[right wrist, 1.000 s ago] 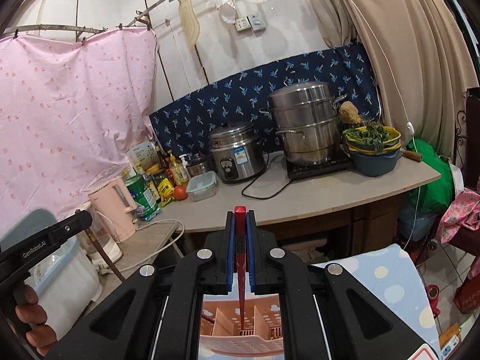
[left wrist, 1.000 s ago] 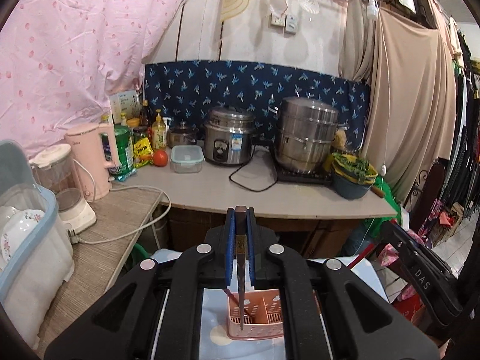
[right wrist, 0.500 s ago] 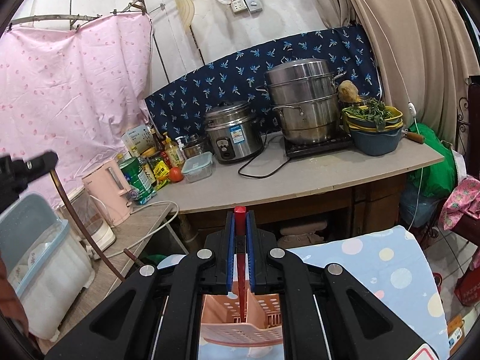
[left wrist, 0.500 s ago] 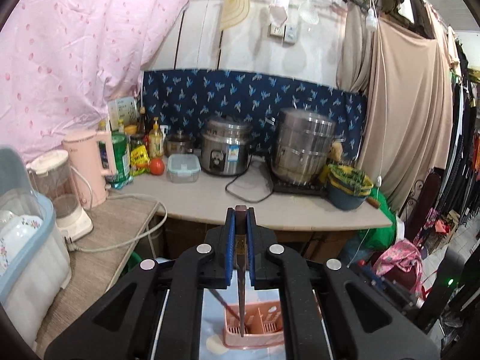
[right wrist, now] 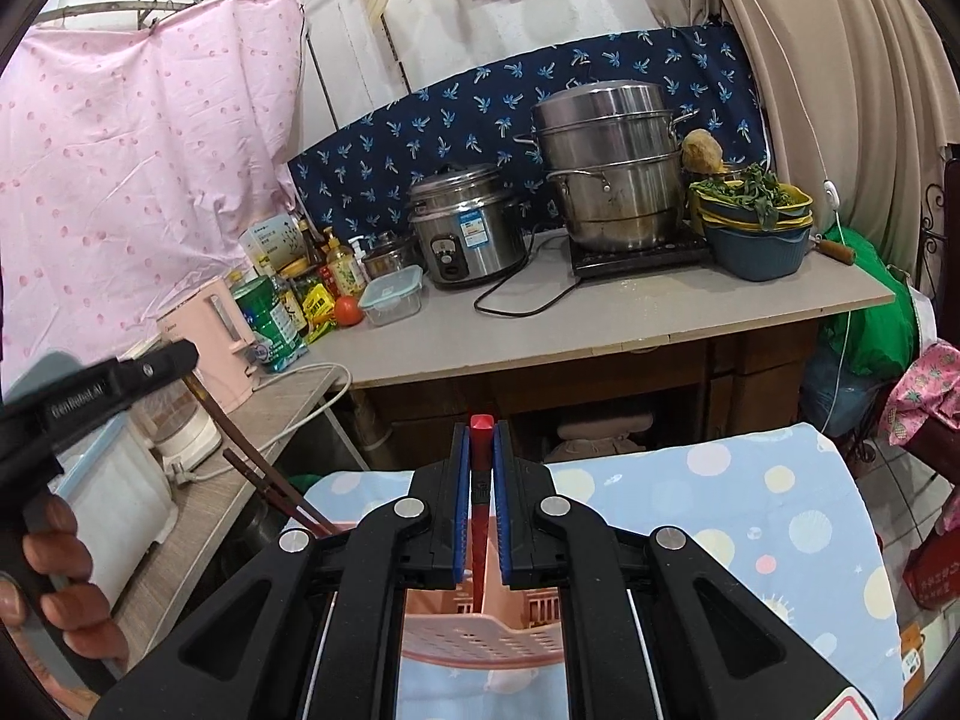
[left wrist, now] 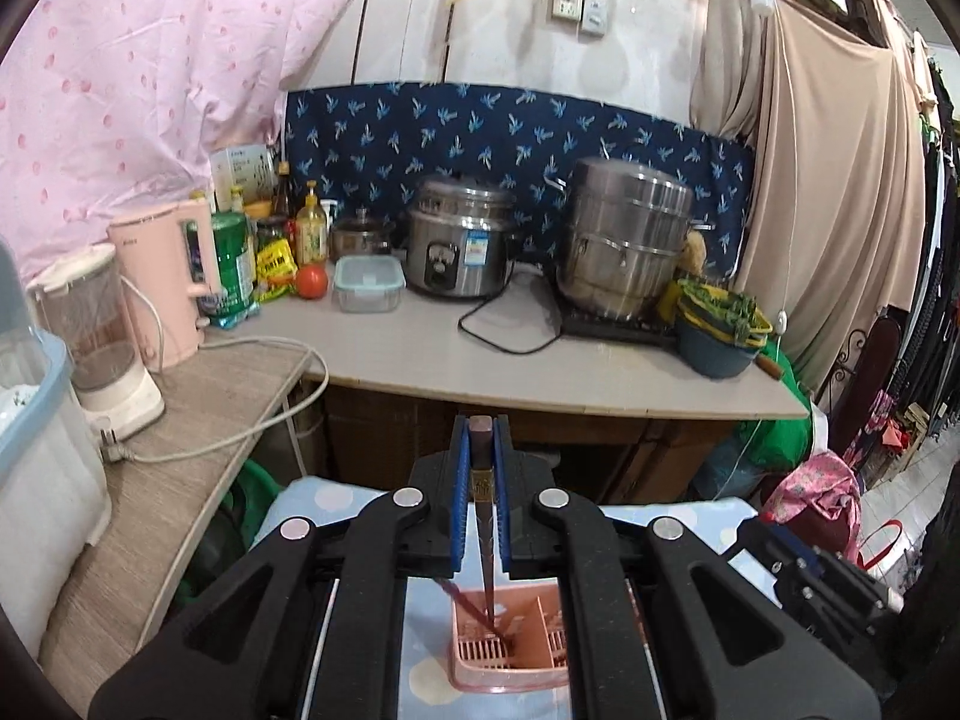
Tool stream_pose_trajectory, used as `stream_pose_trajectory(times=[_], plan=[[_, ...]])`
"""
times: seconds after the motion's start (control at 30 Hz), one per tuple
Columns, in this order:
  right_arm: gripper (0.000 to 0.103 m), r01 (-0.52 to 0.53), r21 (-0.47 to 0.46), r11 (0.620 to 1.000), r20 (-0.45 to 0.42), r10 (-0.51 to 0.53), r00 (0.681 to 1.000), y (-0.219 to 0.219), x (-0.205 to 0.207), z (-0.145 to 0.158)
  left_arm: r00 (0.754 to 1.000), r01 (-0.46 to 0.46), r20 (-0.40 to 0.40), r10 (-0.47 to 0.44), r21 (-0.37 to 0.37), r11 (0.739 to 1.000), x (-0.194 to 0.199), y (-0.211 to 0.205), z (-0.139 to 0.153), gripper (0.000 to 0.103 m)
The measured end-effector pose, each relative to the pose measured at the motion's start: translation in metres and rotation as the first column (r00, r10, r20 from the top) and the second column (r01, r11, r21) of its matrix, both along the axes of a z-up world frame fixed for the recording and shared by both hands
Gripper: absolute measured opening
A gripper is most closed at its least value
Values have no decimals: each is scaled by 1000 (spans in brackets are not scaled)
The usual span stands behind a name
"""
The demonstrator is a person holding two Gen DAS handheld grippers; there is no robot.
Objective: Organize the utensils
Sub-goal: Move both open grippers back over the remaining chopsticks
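A dark brown wooden chopstick [left wrist: 483,516] stands clamped in the left gripper [left wrist: 481,468], its tip inside the pink slotted plastic utensil basket [left wrist: 510,648] at lower centre. The right gripper [right wrist: 481,468] fingers grip a red chopstick [right wrist: 480,516] above the same basket, on the dotted blue cloth [right wrist: 750,516].

On the countertop [left wrist: 432,354], the rice cooker [left wrist: 459,246] stands left of the steamer pot [left wrist: 624,240], both at its back edge. The utensil basket [left wrist: 510,636] sits on the cloth [right wrist: 750,516] before the countertop's front edge.

Counter mid-frame: rice cooker [left wrist: 459,252], steamer pot [left wrist: 627,252] right of it, tomato [left wrist: 311,282] beside lidded container [left wrist: 367,283]. Pink kettle [left wrist: 165,282], blender [left wrist: 99,336] far left.
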State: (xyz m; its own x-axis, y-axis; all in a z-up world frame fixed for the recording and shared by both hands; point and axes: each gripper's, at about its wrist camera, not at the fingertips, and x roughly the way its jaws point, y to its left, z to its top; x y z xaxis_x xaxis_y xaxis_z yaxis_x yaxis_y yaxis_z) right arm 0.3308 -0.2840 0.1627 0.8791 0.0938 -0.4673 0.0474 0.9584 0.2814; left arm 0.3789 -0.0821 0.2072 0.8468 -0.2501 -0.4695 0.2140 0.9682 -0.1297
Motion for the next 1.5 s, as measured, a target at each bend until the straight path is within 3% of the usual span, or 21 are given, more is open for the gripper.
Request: stream_pose_trajectory(times=[0.1,0.17,0.23,0.4,0.67,1.1,1.5], plan=[[21,16,-5,1000,10,-16,1000,0,-7,2,1000,-1,-12,1,9,1000,-5,1,-8,11],[34,28,-18,999,25,-27,999,3,-15,6,1000,3,-15,-3,6,1000,-12,3,-9,23],[35,23,-41,999,31,-22,999,7,-23,11,1000,-8,-9,8,10,1000,-19,5,-10,38],[38,16,-125,992,22,-13,1000,25,-47,23,1000,-3,-9,4,34,999,-42,9,-10,40],[38,-18,-193,981,-63,6,998,52,-95,21,999,1,-44,3,80,997,-90,20,-25,40],[38,-65,-190,980,-193,28,981,78,-165,-27,988,9,-157,8,109,994,-169,47,-82,40],[38,-70,-172,983,-281,19,960,79,-200,-67,968,33,-249,0,129,991,-210,52,-127,40]])
